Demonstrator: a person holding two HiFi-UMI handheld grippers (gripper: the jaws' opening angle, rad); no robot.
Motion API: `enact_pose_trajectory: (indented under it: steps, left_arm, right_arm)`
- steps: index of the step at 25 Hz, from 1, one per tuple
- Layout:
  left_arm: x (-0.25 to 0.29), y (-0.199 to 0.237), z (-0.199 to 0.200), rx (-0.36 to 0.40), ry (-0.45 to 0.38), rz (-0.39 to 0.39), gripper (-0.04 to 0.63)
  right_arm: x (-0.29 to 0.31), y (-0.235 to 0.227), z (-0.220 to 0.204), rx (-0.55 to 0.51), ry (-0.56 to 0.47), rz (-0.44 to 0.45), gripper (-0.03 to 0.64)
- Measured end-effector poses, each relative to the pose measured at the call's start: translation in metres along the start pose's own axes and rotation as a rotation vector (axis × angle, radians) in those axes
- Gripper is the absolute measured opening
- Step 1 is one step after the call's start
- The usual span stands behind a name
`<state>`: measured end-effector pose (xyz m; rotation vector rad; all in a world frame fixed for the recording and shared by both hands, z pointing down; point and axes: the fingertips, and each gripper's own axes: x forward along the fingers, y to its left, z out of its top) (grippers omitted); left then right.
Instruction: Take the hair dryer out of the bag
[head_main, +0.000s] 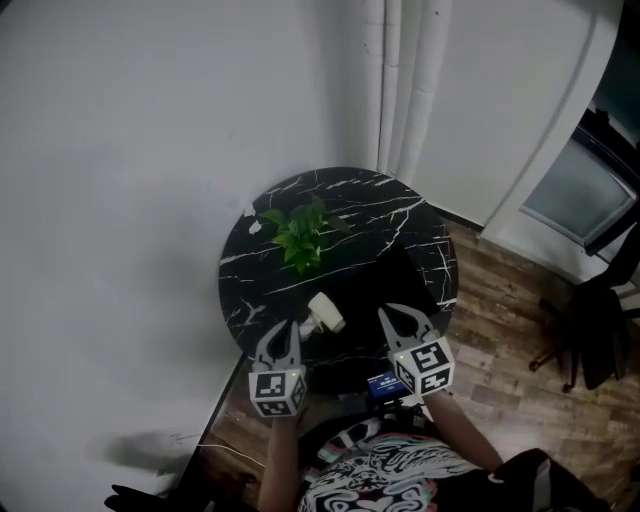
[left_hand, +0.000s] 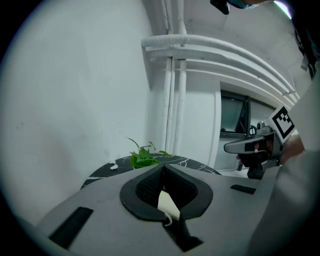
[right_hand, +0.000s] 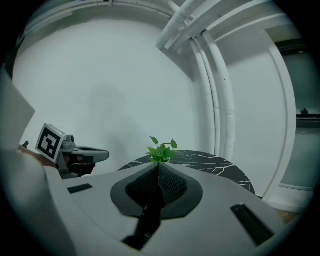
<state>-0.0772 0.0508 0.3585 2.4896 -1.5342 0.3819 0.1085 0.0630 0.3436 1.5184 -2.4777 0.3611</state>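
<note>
Head view: marble table (head_main: 400, 215), white wall (head_main: 150, 150)

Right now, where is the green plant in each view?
Head view: green plant near the centre, on the table's far half.
Left gripper view: plant just left of centre, above the jaws.
Right gripper view: plant at centre, above the jaw tips.
Shared landmark: white wall pipes, right of the plant.

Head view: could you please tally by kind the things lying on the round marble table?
green plant: 1
black bag: 1
cream hair dryer: 1
small white scrap: 1
Total: 4
</note>
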Motion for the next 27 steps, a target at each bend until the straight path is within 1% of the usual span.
enact_pose_trajectory:
  steps: [3,8,10,13,16,23,27]
  left_arm:
    - [-0.016,-0.011,-0.003,0.030,0.008,0.034,0.015]
    - [-0.043,-0.025,0.003,0.029,-0.066,0.095,0.015]
    - [-0.051,-0.026,-0.001,0.033,-0.068,0.113,0.015]
    - [-0.059,-0.030,0.004,0.018,-0.074,0.124,0.014]
    - [-0.066,-0.032,0.007,0.027,-0.088,0.139,0.014]
    - [-0.071,-0.035,0.007,0.040,-0.078,0.163,0.014]
    - [-0.073,-0.038,0.011,0.036,-0.092,0.160,0.014]
  right_arm:
    - [-0.013,0.002,0.000,-0.010,-0.025,0.004,0.018]
    - [-0.027,0.011,0.002,-0.045,-0.073,0.051,0.018]
    - [-0.029,0.015,0.001,-0.056,-0.076,0.064,0.018]
    - [-0.034,0.017,0.005,-0.060,-0.087,0.078,0.018]
    - [-0.037,0.019,0.008,-0.070,-0.094,0.085,0.018]
    - [-0.041,0.014,0.010,-0.064,-0.095,0.074,0.018]
    - [-0.042,0.011,0.011,-0.060,-0.097,0.066,0.018]
